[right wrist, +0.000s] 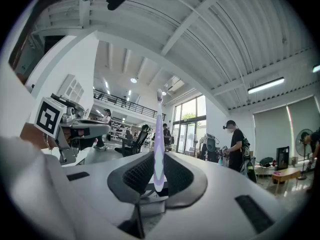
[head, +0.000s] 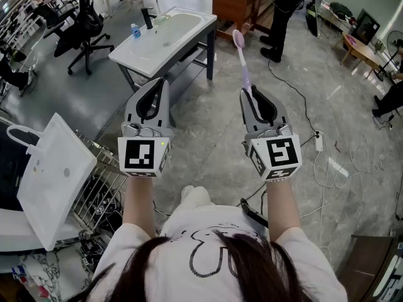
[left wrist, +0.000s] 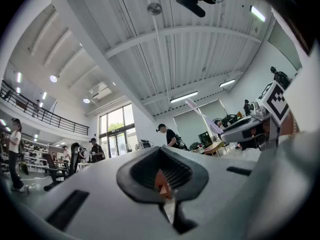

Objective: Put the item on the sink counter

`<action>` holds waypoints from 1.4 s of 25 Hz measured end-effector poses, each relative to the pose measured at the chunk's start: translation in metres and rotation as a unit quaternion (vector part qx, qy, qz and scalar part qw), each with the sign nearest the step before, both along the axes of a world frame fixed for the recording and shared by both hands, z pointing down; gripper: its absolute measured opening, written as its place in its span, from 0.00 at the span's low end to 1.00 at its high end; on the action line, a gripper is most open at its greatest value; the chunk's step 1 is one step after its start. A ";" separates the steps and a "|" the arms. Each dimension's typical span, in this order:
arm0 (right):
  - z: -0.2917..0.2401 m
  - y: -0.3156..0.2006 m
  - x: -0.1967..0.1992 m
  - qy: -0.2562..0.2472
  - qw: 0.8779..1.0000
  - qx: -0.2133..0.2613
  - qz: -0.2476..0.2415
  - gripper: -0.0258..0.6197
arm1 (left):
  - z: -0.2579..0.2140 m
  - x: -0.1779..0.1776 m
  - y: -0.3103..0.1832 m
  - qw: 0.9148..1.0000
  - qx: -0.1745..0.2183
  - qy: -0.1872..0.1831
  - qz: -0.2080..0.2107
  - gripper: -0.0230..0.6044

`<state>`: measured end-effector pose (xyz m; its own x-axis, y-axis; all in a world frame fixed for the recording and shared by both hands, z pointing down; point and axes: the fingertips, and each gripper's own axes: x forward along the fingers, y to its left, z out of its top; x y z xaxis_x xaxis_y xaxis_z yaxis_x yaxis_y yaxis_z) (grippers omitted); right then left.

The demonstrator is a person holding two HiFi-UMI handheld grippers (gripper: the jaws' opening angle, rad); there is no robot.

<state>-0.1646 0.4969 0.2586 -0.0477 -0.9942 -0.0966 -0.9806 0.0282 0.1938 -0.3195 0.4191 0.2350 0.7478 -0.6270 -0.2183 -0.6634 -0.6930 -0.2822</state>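
as seen from the head camera, holds both forearms (head: 138,200) straight out and parallel, wrists level. sets left gripper (head: 160,85) and right gripper (head: 249,93) side by side, apart from each other, noses tipped slightly upward over the grey floor (head: 208,150).

pinches a toothbrush (head: 244,68) in the right claw: pads pressed on the lower end of the lilac handle, pink head raised up and forward. carries it in the air, well apart from the sink counter (head: 189,24) ahead and to the left. on that counter, a blue bottle (head: 135,30) and a black faucet (head: 147,17), both near the far left corner.

shows the left claw pressed together, nothing between its pads.

in the right gripper view, rises dead centre from between the ribbed pads, tip against the ceiling. bottom end of the handle buried in the grip and out of sight. bristles too small to make out in any view. in the left gripper view, only a thin pale line beside the right gripper at the right edge, that gripper partly cut off by the left one's own body. hands mostly covered by the gripper bodies in the head view.
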 end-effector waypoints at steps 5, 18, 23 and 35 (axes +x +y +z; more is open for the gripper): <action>-0.004 -0.004 0.013 0.000 1.000 0.009 0.007 0.16 | 0.001 0.007 -0.004 1.000 0.003 0.008 0.010 0.05; -0.001 -0.095 0.064 0.009 1.000 0.005 0.020 0.16 | 0.011 0.047 -0.110 1.000 -0.010 0.012 -0.003 0.05; 0.005 -0.166 0.084 0.005 1.000 -0.009 0.022 0.16 | 0.018 0.066 -0.181 1.000 -0.023 0.016 -0.003 0.05; 0.006 -0.311 0.123 -0.004 0.999 -0.025 0.024 0.16 | 0.019 0.108 -0.327 0.999 -0.038 0.027 0.005 0.05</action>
